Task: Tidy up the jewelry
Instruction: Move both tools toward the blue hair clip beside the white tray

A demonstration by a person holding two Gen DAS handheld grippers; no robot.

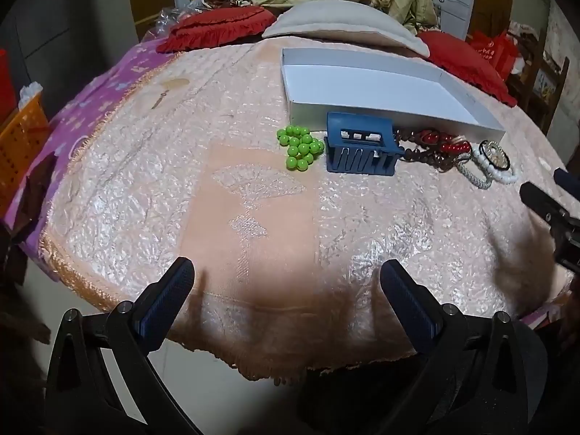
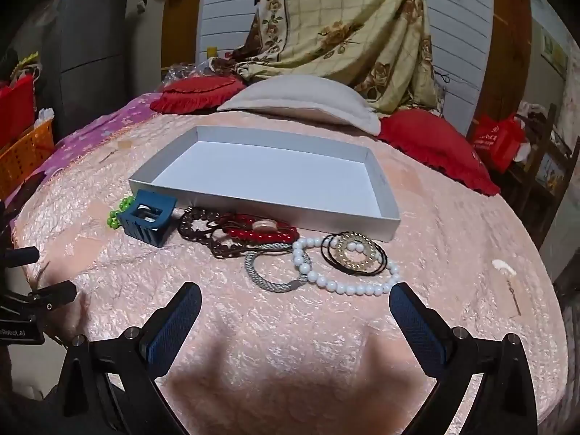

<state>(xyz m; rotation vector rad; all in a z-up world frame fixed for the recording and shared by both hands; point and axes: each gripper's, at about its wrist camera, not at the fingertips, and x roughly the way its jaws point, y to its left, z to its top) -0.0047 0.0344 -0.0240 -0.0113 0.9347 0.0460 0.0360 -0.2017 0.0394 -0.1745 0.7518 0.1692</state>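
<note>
A shallow white box (image 2: 384, 195) (image 1: 398, 117) lies open on the pink bedspread with nothing in it. Along its near wall sit a green bead bracelet (image 1: 300, 146) (image 2: 121, 210), a blue hair claw (image 1: 359, 148) (image 2: 146, 219), brown and red bead bracelets (image 2: 235, 230) (image 1: 435, 145), a grey braided bangle (image 2: 275, 272), a white pearl strand (image 2: 348, 279) (image 1: 496, 172) and black-and-gold rings (image 2: 353, 252). My left gripper (image 1: 286, 275) hovers open near the bed's front edge, well short of the green beads. My right gripper (image 2: 295, 301) hangs open just short of the grey bangle and pearls.
Red frilled cushions (image 2: 435, 145) (image 1: 217, 27) and a beige pillow (image 2: 301, 99) line the far side of the bed. An orange basket (image 1: 18, 137) stands at the left. A small white scrap (image 2: 504, 266) lies right of the pearls. The bedspread's fringe (image 1: 253, 366) hangs over the floor.
</note>
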